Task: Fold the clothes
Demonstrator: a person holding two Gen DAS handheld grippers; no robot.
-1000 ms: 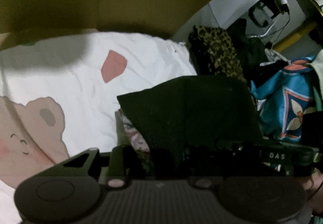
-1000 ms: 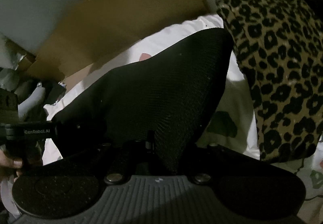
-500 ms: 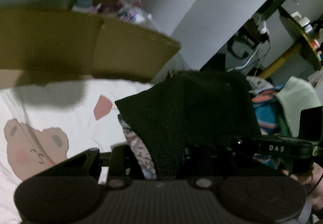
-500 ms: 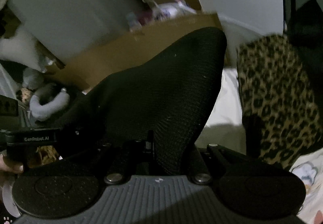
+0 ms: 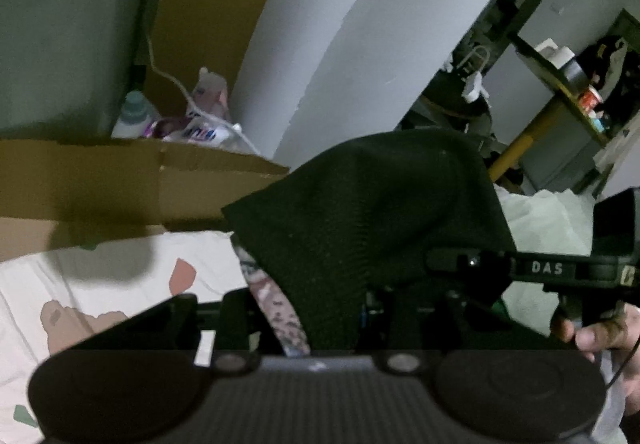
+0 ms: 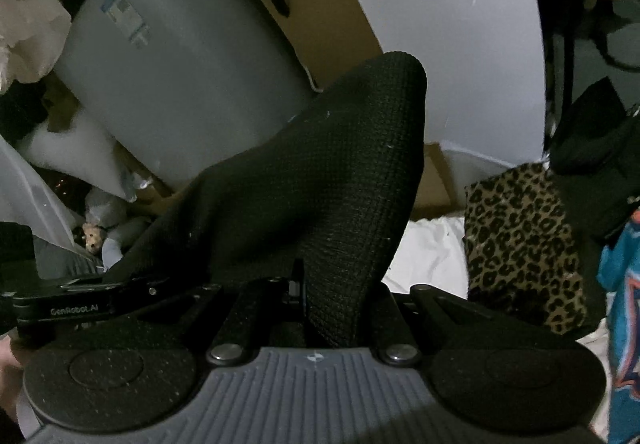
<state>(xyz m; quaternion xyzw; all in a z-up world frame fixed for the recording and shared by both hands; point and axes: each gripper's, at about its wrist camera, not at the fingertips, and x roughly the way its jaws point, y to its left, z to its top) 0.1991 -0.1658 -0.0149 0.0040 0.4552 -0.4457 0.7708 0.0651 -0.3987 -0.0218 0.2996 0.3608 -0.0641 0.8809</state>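
The black knit garment point(image 5: 360, 212) hangs in the air between both tongs, its cloth bunched up in front of each camera, above a white bedsheet point(image 5: 120, 264) printed with a bear. The left tongs point(image 5: 320, 324) are part closed on a thick fold of it, with a patterned lining point(image 5: 276, 308) showing at the edge. The right tongs point(image 6: 320, 308) are nearly closed, pinching a thinner edge of the same cloth. In the left view the right tongs' black body and the hand point(image 5: 608, 336) gripping it sit just beside the garment.

The step looks like a lift to let the garment hang free before laying it flat. To do it well, I would keep both grips firm and level with each other, draw the two held points apart until the top edge is taut, and let the cloth clear the cardboard box point(image 5: 120, 180) behind and the leopard-print cloth point(image 6: 520, 244) beside it before lowering it onto the sheet.
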